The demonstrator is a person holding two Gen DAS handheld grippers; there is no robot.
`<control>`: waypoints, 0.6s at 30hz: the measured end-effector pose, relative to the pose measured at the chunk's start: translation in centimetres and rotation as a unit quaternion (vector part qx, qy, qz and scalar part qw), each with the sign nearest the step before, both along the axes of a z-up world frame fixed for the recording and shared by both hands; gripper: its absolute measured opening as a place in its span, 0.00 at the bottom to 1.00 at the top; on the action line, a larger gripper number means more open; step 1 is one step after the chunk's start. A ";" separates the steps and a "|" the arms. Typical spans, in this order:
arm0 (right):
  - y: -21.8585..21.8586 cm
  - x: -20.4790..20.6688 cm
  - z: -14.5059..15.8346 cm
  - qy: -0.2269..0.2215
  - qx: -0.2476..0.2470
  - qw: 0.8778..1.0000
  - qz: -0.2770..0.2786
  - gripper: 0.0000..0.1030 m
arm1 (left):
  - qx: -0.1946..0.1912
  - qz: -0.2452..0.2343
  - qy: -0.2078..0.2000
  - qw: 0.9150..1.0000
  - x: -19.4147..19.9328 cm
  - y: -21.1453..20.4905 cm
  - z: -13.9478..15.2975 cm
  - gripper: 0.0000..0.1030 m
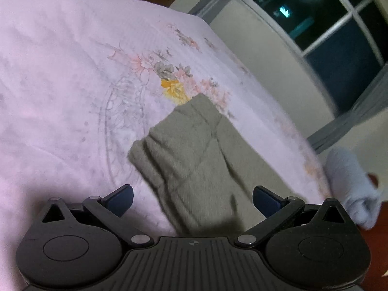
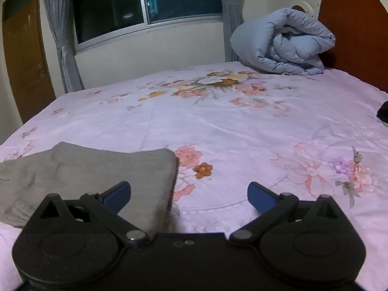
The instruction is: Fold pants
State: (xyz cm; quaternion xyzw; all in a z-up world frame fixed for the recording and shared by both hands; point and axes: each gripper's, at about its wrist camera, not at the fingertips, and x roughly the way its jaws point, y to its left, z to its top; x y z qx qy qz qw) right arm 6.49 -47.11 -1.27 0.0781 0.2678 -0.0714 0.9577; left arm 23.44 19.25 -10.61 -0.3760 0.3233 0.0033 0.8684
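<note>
Grey pants (image 1: 194,160) lie flat on the pink floral bedsheet (image 1: 60,84) — a soft, fuzzy fabric, folded into a long band. In the left wrist view the long axis runs from the gripper away toward the yellow flower print. Left gripper (image 1: 192,200) jaws spread wide, empty, above the pants. Right gripper (image 2: 189,197) likewise wide, empty — at the pants' rounded edge. A puffy blue duvet (image 2: 282,42) sits rolled by the headboard.

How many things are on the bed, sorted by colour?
Grey: 1, the pants
Light blue: 1, the rolled-up duvet
Black: 1, something dark at the bed's right edge, too cut off to name
Total: 3 on the pink flowery bedspread
</note>
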 end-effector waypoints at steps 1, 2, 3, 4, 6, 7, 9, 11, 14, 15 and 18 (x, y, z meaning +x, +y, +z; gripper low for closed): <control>-0.1 0.0 -0.1 0.000 0.000 1.000 -0.002 0.94 | -0.017 0.000 -0.006 1.000 0.3 0.4 -0.4 1.00; -0.1 0.0 -0.2 0.001 0.001 1.000 -0.004 0.94 | -0.031 0.000 -0.009 0.999 0.6 0.7 -0.8 1.00; -0.1 0.0 -0.3 0.003 0.001 1.000 -0.006 0.94 | -0.047 -0.002 -0.016 0.999 1.0 0.9 -1.2 1.00; -0.1 0.1 -0.3 0.003 0.001 1.000 -0.007 0.94 | -0.063 -0.003 -0.022 0.998 1.4 1.2 -1.6 1.00; -0.1 0.2 -0.4 0.003 0.000 1.000 -0.007 0.94 | -0.081 -0.017 -0.028 0.996 2.1 1.2 -2.1 1.00; -0.1 0.2 -0.4 0.004 0.000 1.000 -0.006 0.94 | -0.084 -0.021 -0.029 0.996 2.5 1.1 -2.2 1.00; 0.0 0.3 -0.5 0.007 -0.002 1.000 -0.004 0.94 | -0.083 -0.027 -0.027 0.996 3.2 0.9 -2.3 1.00; 0.0 0.5 -0.6 0.006 0.002 1.000 -0.002 0.94 | -0.089 -0.028 -0.030 0.995 3.6 0.9 -2.5 0.91; -0.1 0.7 -0.7 0.006 0.003 1.000 -0.005 0.94 | -0.094 -0.026 -0.005 0.995 4.1 1.1 -3.3 0.34; -0.2 0.7 -0.8 0.005 0.004 1.000 -0.006 0.94 | -0.083 -0.027 -0.012 0.996 3.7 1.0 -3.0 0.34; -0.5 0.4 -0.8 0.000 0.011 1.000 -0.012 0.94 | 0.001 -0.050 -0.048 0.998 3.3 -1.4 -0.1 0.32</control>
